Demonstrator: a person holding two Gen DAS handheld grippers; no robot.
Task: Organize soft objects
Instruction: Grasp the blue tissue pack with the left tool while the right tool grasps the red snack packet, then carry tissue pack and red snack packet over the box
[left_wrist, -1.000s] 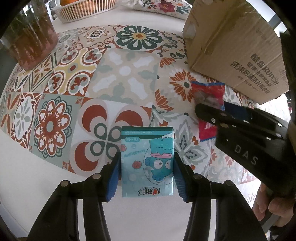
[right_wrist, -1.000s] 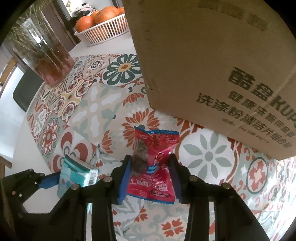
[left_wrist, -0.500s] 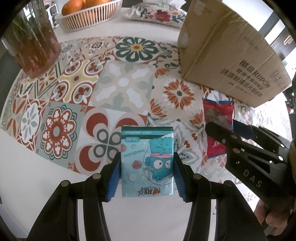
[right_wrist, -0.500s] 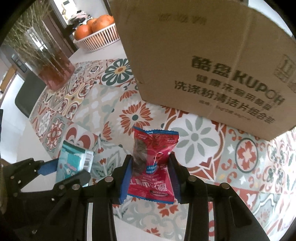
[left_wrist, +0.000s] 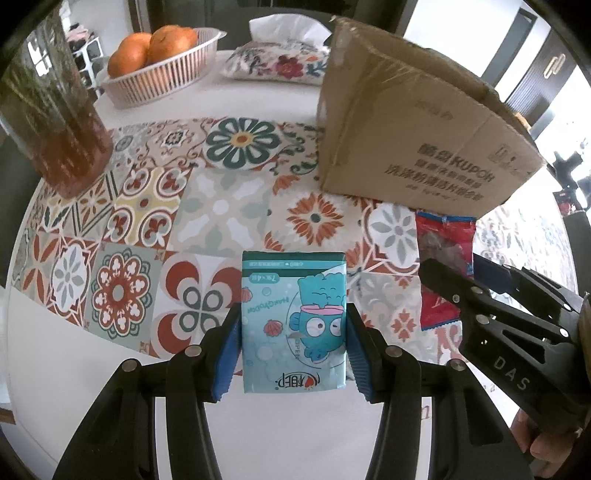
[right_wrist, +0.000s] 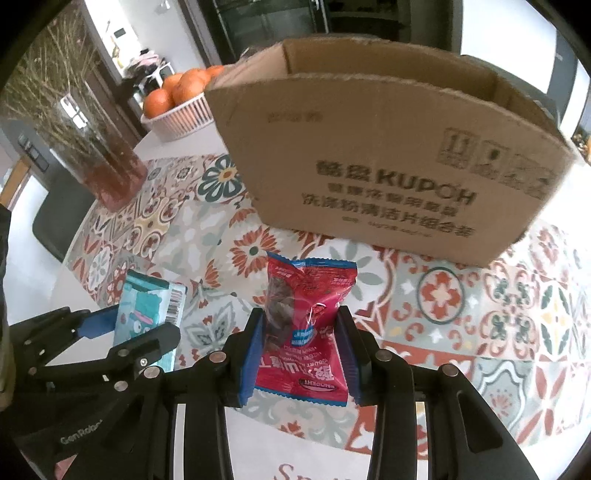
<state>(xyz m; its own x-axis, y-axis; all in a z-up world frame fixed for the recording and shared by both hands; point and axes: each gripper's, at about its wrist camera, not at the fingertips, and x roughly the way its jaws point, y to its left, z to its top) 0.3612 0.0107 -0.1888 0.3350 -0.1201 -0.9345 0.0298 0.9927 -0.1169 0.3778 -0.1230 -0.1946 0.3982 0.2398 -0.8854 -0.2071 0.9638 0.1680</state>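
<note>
A: Okay, left gripper clamps the teal tissue pack by its sides, above the table.
B: Right gripper pinches the red snack bag, facing the open cardboard box, probably the drop spot.

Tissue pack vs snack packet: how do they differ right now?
The tissue pack is teal with a cartoon fish; the snack packet is red with a blue patch. The tissue pack is a flat, boxy block; the snack packet is a crinkled pouch with sawtooth ends. The tissue pack sits in the left gripper; the snack packet in the right gripper. Both are clamped by blue pads near the open cardboard box.
</note>
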